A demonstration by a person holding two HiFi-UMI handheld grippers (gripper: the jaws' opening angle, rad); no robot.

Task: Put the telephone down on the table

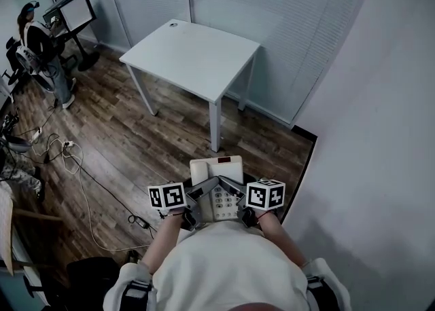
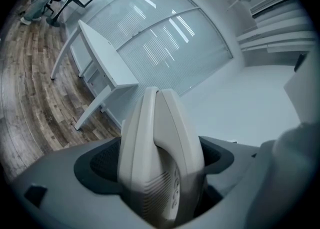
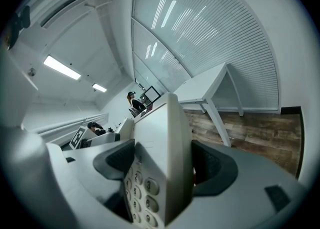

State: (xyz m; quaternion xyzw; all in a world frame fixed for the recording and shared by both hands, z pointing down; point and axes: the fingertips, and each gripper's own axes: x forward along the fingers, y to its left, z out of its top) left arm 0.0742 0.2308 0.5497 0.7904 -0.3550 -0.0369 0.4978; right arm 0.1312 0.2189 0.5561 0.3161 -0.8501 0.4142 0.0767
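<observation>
A cream desk telephone (image 1: 219, 187) with a keypad and handset is held in the air close to the person's chest, above the wood floor. My left gripper (image 1: 196, 202) is shut on its left side; the handset edge (image 2: 160, 158) fills the space between the jaws in the left gripper view. From the other side my right gripper (image 1: 239, 202) is shut on the keypad edge (image 3: 160, 168). The white square table (image 1: 194, 55) stands ahead, a step or so away, its top bare apart from a small cable hole near the far corner.
Frosted glass walls with blinds (image 1: 272, 24) run behind the table, and a plain wall (image 1: 380, 153) rises at the right. Cables and a power strip (image 1: 68, 150) lie on the floor at left. A person sits at a monitor (image 1: 37, 38) far left.
</observation>
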